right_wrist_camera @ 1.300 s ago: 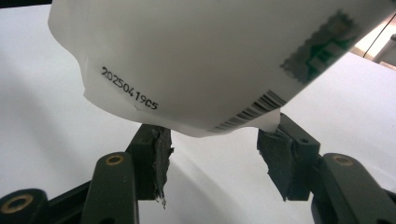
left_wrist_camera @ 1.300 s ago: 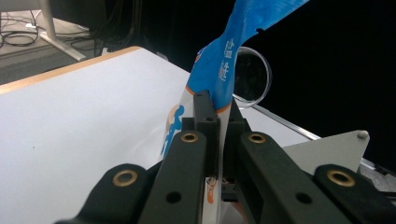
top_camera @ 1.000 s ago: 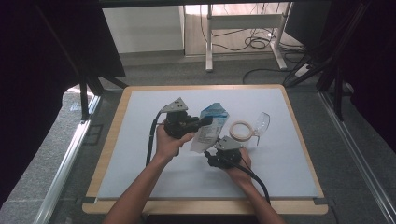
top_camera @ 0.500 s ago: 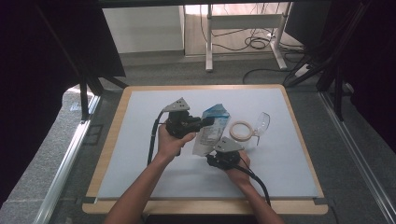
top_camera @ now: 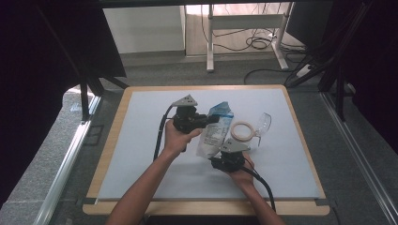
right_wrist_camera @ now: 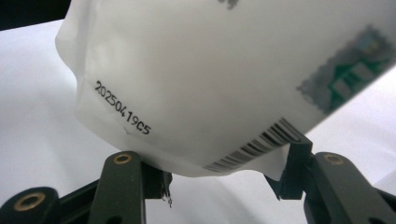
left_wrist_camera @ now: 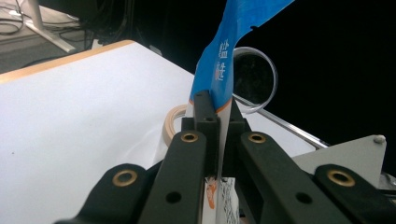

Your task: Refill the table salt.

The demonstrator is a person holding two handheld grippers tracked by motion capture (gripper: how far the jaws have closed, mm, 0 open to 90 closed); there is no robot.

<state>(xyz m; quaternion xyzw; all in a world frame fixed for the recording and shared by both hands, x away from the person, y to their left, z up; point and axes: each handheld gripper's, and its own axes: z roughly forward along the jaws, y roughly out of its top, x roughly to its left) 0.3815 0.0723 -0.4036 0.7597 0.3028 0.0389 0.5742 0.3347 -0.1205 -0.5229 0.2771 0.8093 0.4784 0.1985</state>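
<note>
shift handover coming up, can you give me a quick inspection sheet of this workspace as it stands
surface: white mat on a wood-edged table.
job's things: white pouch with blue top, raised between both grippers.
clutter: tape ring and clear round lid beside the pouch.
grippers: left gripper shut on the pouch's blue top; right gripper has just been closing, jaws at the pouch's bottom corners.
cables: black cable trails from the left gripper; more lie on the floor.
surroundings: white desk legs, dark curtains.

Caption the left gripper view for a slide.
Left hand-held gripper pinching a blue-topped pouch above the white table.
</note>
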